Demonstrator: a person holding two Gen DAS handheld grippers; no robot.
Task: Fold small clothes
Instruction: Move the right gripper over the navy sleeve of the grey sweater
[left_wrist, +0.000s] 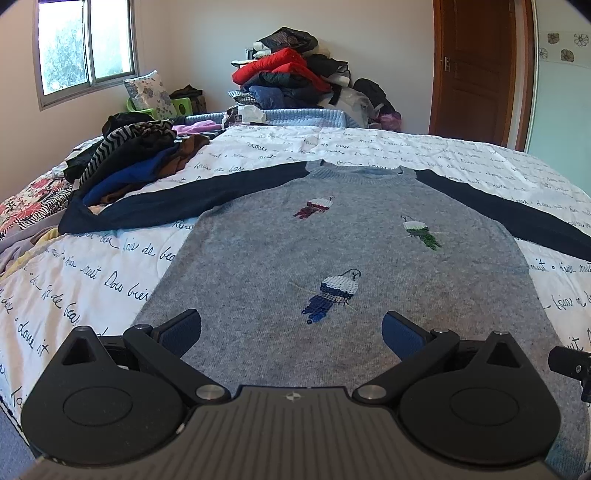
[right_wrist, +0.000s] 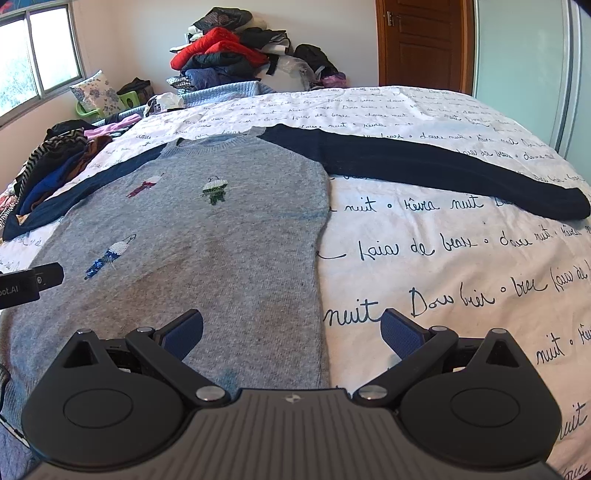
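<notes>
Clothes heap (left_wrist: 125, 162) crowds the left sleeve (left_wrist: 177, 201) — right sleeve (right_wrist: 424, 162) lies clear.

Right gripper (right_wrist: 291, 332) at bottom centre, jaws wide apart, nothing between them, over the right edge of a grey sweater (right_wrist: 192, 236) with navy sleeves spread flat on a white script-print bedspread (right_wrist: 461, 258). Left gripper (right_wrist: 29, 282) tip pokes in at left edge. Clothes pile (right_wrist: 55, 162) upper left, bigger heap (right_wrist: 229, 55) top centre.

The white bedspread (right_wrist: 443, 258) carries handwritten words all over, among them "nuit", "douce nuit" and "de beaux", and a black device (right_wrist: 22, 286) at the left edge reads "oot.AI".
</notes>
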